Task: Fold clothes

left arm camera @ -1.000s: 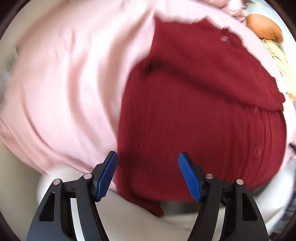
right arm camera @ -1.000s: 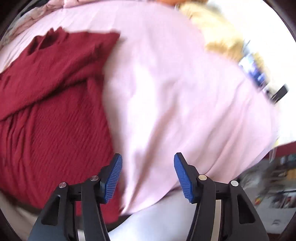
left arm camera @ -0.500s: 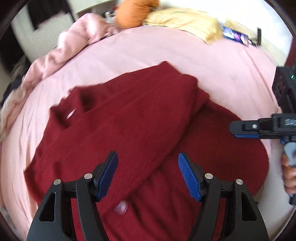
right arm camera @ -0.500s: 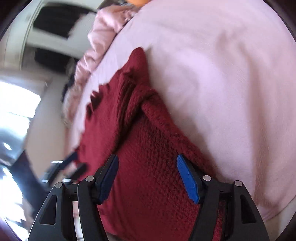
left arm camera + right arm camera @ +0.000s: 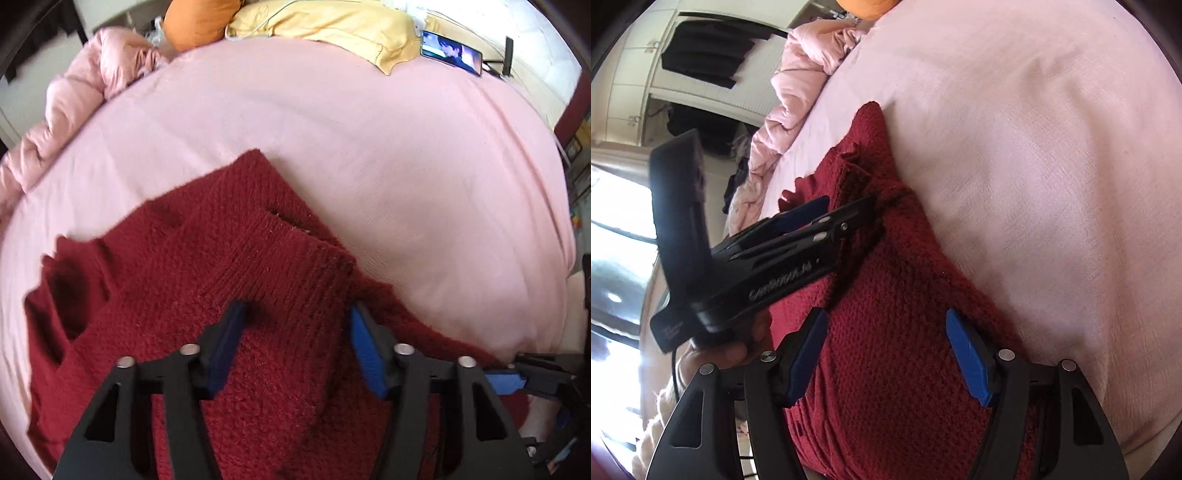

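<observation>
A dark red knitted sweater [image 5: 207, 280] lies on the pink bed sheet [image 5: 388, 155], with a folded sleeve layer on top. My left gripper [image 5: 295, 343] is open, its blue pads low over the sleeve's ribbed cuff. In the right wrist view the sweater [image 5: 886, 314] fills the lower middle. My right gripper [image 5: 886, 354] is open just above the sweater's right edge. The left gripper [image 5: 827, 214] shows there from the side, over the folded cloth, held by a hand. The right gripper's tip [image 5: 509, 382] shows at the lower right of the left wrist view.
A bunched pink duvet [image 5: 74, 96] lies at the bed's far left. An orange pillow [image 5: 199, 18], a yellow pillow [image 5: 332, 26] and a phone [image 5: 450, 55] lie at the head. A wardrobe with dark clothes [image 5: 701, 55] stands beyond the bed.
Both grippers swung in and dropped close over the sweater. The left one now sits over the sleeve cuff, the right one at the sweater's right edge. Both stayed open.
</observation>
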Motion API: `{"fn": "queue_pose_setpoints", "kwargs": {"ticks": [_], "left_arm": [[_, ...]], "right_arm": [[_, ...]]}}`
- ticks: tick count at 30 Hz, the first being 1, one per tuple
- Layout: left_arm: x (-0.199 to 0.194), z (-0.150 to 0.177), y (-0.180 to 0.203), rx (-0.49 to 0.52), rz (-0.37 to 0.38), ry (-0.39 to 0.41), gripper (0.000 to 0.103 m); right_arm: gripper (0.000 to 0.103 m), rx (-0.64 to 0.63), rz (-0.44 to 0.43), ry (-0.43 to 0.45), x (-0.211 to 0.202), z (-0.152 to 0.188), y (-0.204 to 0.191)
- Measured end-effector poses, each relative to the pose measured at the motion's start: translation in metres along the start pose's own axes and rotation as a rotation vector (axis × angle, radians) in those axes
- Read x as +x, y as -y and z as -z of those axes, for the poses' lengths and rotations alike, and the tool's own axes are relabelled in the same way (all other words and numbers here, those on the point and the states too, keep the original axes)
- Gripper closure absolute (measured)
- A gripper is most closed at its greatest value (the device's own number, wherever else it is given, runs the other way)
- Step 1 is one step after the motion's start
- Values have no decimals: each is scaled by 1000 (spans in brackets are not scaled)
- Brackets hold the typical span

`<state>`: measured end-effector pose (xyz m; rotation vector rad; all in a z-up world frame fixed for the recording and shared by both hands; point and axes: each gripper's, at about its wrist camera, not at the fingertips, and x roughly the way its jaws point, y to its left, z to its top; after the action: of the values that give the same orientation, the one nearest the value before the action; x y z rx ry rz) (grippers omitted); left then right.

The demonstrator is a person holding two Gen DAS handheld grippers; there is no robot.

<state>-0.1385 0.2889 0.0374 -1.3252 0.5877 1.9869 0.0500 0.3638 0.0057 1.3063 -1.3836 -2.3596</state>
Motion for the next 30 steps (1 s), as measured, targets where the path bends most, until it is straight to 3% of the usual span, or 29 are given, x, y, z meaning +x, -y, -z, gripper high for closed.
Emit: {"fn": "queue_pose_setpoints", "kwargs": {"ticks": [1,2,8,9,13,17,18,20,22,25,28,30], "left_arm": [[-5,0,-2,0,14,9,75],[-11,1,-5,-14,27,20,79],[-40,5,-33,-159,137,116,79],[-37,5,-40,-191,123,117,79],[0,0,-44,-210,-38,12,79],[13,-2,-26,-138,-153,12,73],[14,-2,-27,-140,-149,9,74],[5,0,-41,-194,-89,-3,93],[-18,7,-62,-257,-81,23,93],[-68,31,-105,-308,-158,101,94],[-125,71,-168,-400,-283,152,94],[-161,107,-216,-481,-422,177,94]], "right_arm": [[34,0,-3,-1,1,1,0],[33,-1,-5,-1,2,1,-1],[32,-2,-11,-2,8,-2,-3],[31,-2,-11,-2,8,-2,-3],[30,-5,-10,-3,10,-4,-5],[30,-12,-6,-5,9,-3,-6],[30,-15,-4,-5,10,-3,-6],[30,-23,3,-5,12,-4,-8],[30,-35,13,-4,14,-4,-11],[30,-66,35,-2,16,-3,-15],[29,-90,52,5,18,-1,-18],[28,-104,64,13,19,0,-20]]}}
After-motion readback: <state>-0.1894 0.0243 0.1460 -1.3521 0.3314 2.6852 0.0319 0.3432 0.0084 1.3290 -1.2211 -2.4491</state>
